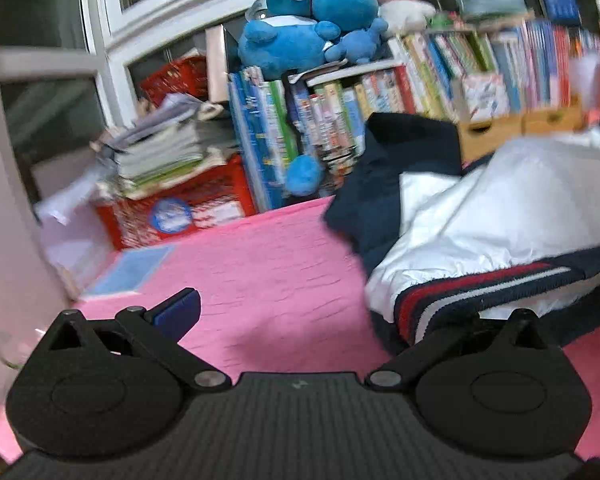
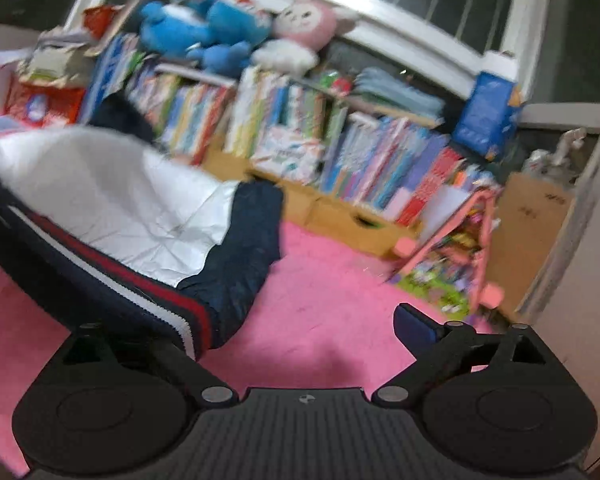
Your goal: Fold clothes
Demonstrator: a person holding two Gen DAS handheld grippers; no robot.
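Note:
A white and navy jacket (image 1: 500, 216) with a red, white and navy striped hem lies bunched on the pink cloth (image 1: 268, 264). In the left wrist view my left gripper (image 1: 328, 312) is open; its left fingertip (image 1: 176, 312) shows over the pink cloth, and its right finger is hidden behind the jacket's hem. In the right wrist view the jacket (image 2: 112, 208) fills the left side. My right gripper (image 2: 300, 328) is open; its right fingertip (image 2: 414, 328) shows, its left finger is hidden under the striped hem (image 2: 148, 300).
Shelves of books (image 2: 292, 140) with blue and pink plush toys (image 1: 320, 16) stand behind the pink surface. A red crate (image 1: 180, 208) with stacked papers is at the left. A pink toy stand (image 2: 460, 256) and a cardboard box (image 2: 528, 232) are at the right.

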